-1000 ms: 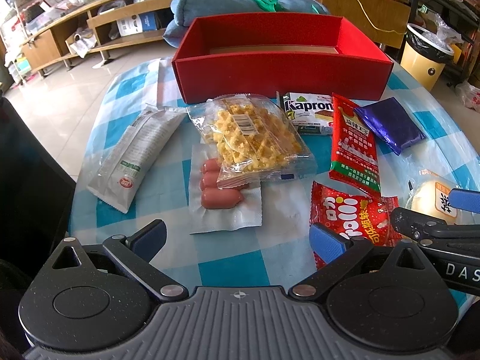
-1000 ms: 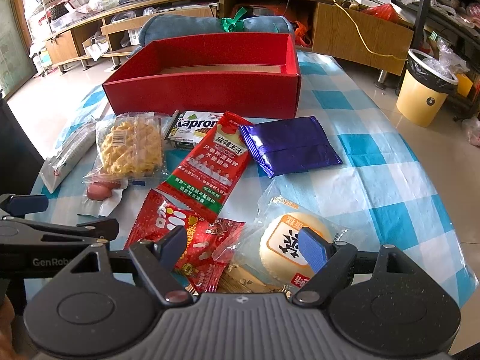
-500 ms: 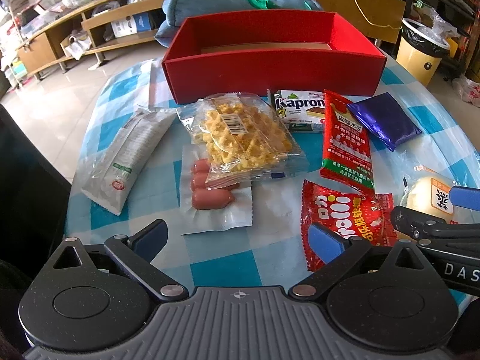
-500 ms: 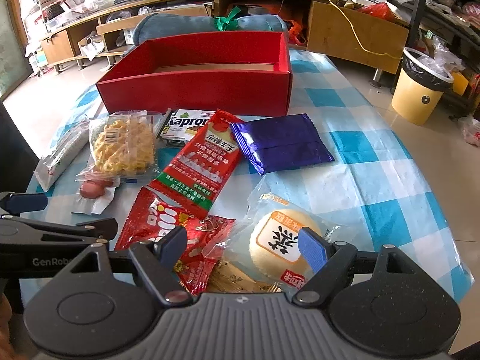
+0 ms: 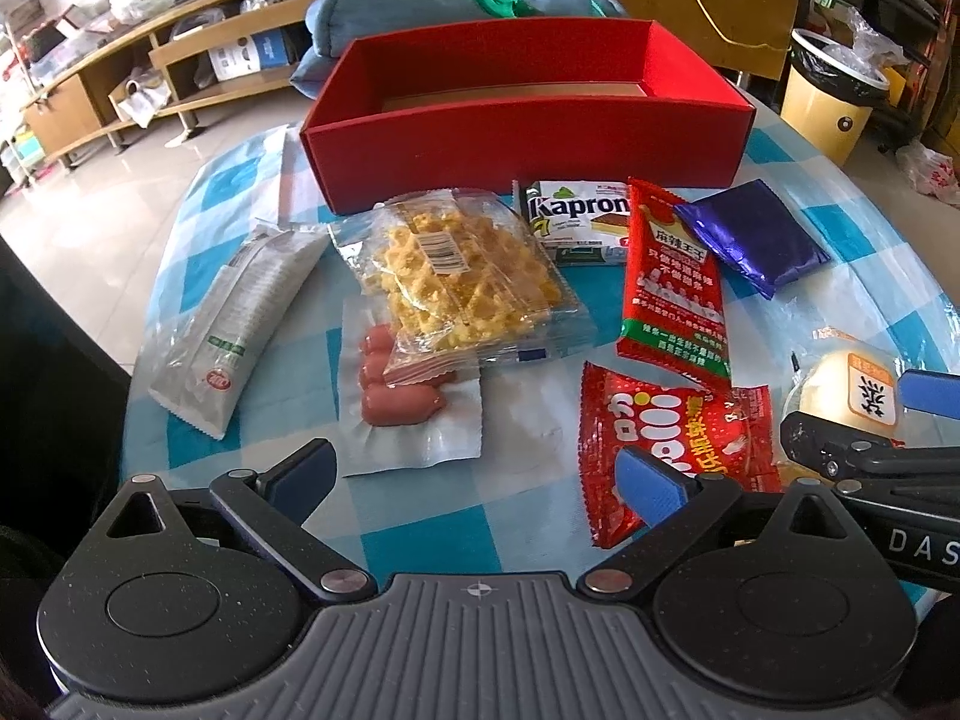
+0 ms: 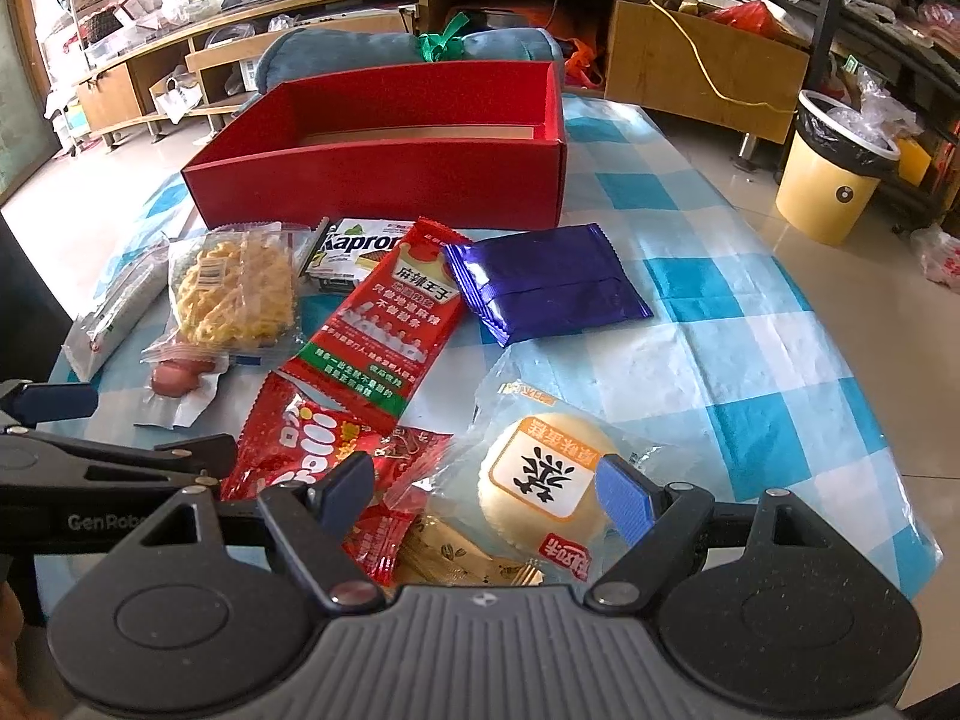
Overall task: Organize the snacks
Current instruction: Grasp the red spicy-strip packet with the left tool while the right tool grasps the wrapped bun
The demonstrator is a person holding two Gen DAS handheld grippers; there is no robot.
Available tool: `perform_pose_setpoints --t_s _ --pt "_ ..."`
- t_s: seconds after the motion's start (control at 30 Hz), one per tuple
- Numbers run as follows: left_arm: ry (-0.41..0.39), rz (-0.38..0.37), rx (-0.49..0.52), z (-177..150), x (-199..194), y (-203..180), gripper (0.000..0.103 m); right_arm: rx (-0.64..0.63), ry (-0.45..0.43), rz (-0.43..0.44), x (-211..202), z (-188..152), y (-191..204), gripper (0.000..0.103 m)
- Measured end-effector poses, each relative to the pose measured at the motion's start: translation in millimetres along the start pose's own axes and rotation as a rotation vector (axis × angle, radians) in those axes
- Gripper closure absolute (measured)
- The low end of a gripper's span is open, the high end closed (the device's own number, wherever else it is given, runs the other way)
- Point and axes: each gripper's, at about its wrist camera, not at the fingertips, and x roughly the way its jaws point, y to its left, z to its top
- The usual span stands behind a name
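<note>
An empty red box stands at the far side of the blue-checked table. In front of it lie a waffle pack, a sausage pack, a long white pack, a Kapron box, a long red strip pack, a purple pack and a red candy bag. My left gripper is open over bare cloth, just short of the sausages. My right gripper hangs open above a round cake pack and the candy bag's edge, pressing nothing.
A blue cushion lies behind the box. A yellow bin stands on the floor to the right, past the table edge. Low wooden shelves run along the back wall. A dark chair sits at the table's left.
Almost nothing: both views have slid very slightly, the snacks lie where they were, and both grippers keep the same opening.
</note>
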Motion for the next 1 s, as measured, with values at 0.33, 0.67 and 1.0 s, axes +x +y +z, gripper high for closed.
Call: perform_pose_setpoints --t_s 0.33,0.67,1.0 --pt "0.010 -0.043 0.040 9 7 -11 0.001 0.018 0.039 -0.016 5 -1 -16 0.027" --pt "0.039 -0.129 0.030 47 25 -23 0.001 0.106 0.094 0.021 14 3 -40 0.027" --pt "0.083 -0.148 0.111 69 56 -58 0.001 0.215 0.106 0.052 17 3 -52 0.023"
